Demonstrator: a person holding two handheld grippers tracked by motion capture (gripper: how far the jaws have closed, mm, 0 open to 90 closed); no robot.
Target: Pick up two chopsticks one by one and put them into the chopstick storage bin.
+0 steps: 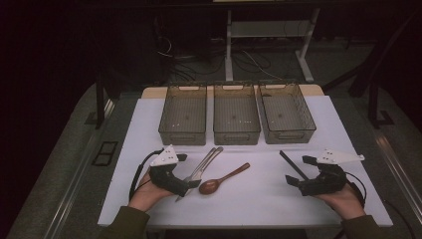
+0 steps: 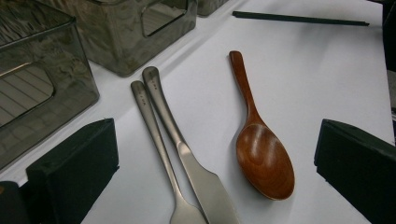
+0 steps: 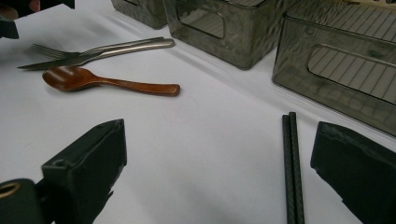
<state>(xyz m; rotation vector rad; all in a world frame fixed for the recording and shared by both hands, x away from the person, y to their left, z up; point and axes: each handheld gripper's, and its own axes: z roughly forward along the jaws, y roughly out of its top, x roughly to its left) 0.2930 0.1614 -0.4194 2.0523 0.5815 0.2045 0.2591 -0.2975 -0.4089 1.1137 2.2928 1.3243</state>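
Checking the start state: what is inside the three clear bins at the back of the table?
All three bins look bare inside in the high view, apart from a few tiny specks on their floors. Their walls hide nothing.

Three grey bins (image 1: 236, 119) are standing on the white table (image 1: 259, 199). One wooden spoon (image 2: 261, 154), one fork (image 2: 154, 135), one knife (image 2: 187, 158) and two black chopsticks (image 3: 293, 172) are lying there.

Spoon (image 1: 221, 180) right of knife (image 1: 198, 174); bins (image 1: 236, 117) behind.
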